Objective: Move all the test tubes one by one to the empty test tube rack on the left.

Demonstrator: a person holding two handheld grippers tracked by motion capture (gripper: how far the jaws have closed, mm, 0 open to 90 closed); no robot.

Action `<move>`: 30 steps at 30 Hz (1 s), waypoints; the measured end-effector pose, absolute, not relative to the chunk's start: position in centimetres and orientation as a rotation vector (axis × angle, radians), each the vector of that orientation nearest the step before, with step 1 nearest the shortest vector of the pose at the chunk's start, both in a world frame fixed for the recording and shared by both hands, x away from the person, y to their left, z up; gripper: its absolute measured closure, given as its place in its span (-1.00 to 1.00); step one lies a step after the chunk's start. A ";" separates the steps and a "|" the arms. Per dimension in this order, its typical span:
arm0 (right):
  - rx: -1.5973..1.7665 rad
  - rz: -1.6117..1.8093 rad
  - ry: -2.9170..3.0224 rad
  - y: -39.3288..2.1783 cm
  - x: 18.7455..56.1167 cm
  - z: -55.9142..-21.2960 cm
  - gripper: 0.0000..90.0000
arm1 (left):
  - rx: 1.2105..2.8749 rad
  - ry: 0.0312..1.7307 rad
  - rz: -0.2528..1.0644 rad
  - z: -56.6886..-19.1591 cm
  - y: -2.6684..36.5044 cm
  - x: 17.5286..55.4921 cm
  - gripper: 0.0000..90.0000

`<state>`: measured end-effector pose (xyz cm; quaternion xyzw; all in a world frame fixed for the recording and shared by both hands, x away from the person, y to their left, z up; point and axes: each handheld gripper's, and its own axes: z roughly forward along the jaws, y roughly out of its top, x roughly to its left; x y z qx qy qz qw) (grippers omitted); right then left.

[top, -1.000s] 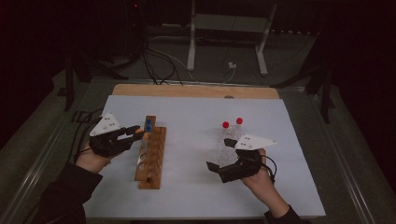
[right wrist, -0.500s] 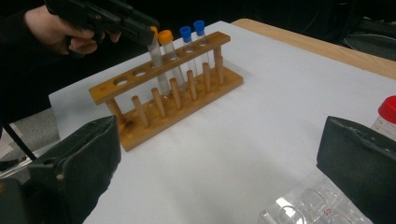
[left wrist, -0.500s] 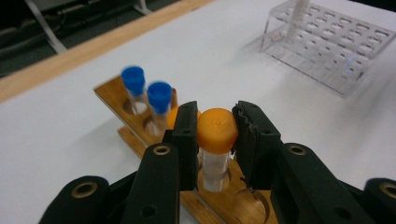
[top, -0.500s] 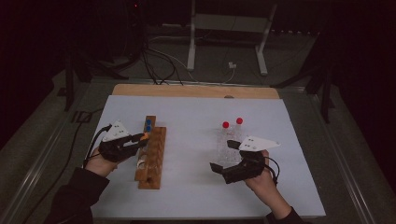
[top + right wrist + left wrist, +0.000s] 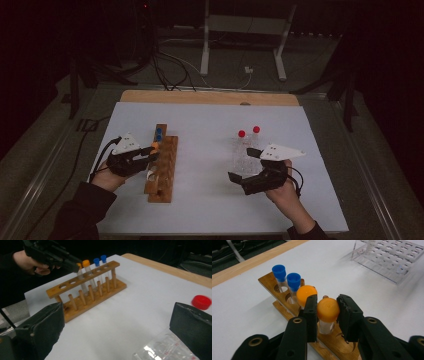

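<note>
The left tongs (image 5: 326,312) sit near the left edge of the tabletop (image 5: 210,125), their 2 black jaws closed against the sides of an orange cap that tops a clear tube (image 5: 327,315). That orange-capped tube stands upright in a hole of the wooden rack (image 5: 162,167), with its lower end down between the rack's 2 boards. Just beyond it in the same row stands a second orange-capped tube (image 5: 305,295), touching the outer face of one jaw, and past that come 2 blue-capped tubes (image 5: 287,281) toward the far end of the rack. The holes on the near side of the held tube are bare.

The right tongs (image 5: 245,165) rest low toward the right edge of the tabletop, the jaws spread wide with nothing between them; in the right gripper view the pads frame bare white surface. Just beyond them is a clear plastic rack (image 5: 244,157), and 2 red-capped tubes (image 5: 249,132) stand at its far side. A strip of bare wood (image 5: 210,97) runs along the far edge of the tabletop.
</note>
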<state>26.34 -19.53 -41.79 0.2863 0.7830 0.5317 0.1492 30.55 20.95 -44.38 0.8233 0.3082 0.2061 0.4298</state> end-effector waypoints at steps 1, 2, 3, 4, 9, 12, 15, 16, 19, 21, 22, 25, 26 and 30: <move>0.824 1.526 2.244 -19.7 26.4 -41.6 -1.00 | 2.051 0.768 0.505 -44.3 21.0 30.5 0.53; 0.825 1.521 2.236 -19.8 26.4 -41.5 -1.00 | 2.035 0.764 0.499 -44.3 21.0 30.4 0.44; 0.827 1.517 2.221 -20.0 26.5 -41.3 -1.00 | 2.032 0.764 0.498 -44.2 21.0 30.3 0.36; 0.829 1.513 2.218 -20.1 26.6 -41.1 -1.00 | 2.025 0.767 0.502 -44.0 21.0 30.1 0.29; 0.839 1.499 2.185 -21.5 27.4 -40.3 -1.00 | 1.983 0.718 0.497 -43.2 21.0 29.1 -0.03; 0.851 1.471 2.152 -22.4 28.0 -40.2 -1.00 | 1.965 0.681 0.486 -42.7 20.9 28.4 -0.30; 0.898 1.434 2.118 -23.6 29.0 -40.4 -1.00 | 1.964 0.693 0.496 -42.6 20.7 28.0 -0.66; 0.913 1.430 2.108 -23.9 29.2 -40.5 -0.96 | 1.953 0.701 0.491 -42.6 20.8 27.9 -0.68; 0.994 1.382 2.076 -25.0 30.4 -41.3 -0.87 | 1.947 0.707 0.460 -42.6 20.7 27.8 -0.90; 1.021 1.350 2.074 -25.6 31.1 -42.1 -0.77 | 1.939 0.709 0.452 -42.6 20.8 27.7 -0.95; 1.040 1.333 2.066 -25.9 31.4 -42.6 -0.70 | 1.938 0.702 0.448 -42.6 20.8 27.7 -0.96; 1.085 1.289 2.068 -26.4 32.5 -43.8 -0.55 | 1.924 0.696 0.445 -42.5 21.0 27.5 -0.97; 1.093 1.284 2.072 -26.5 32.7 -44.1 -0.50 | 1.923 0.694 0.445 -42.5 21.1 27.5 -0.97; 1.140 1.254 2.068 -26.7 34.0 -45.2 -0.30 | 1.910 0.696 0.439 -42.4 21.3 27.4 -0.97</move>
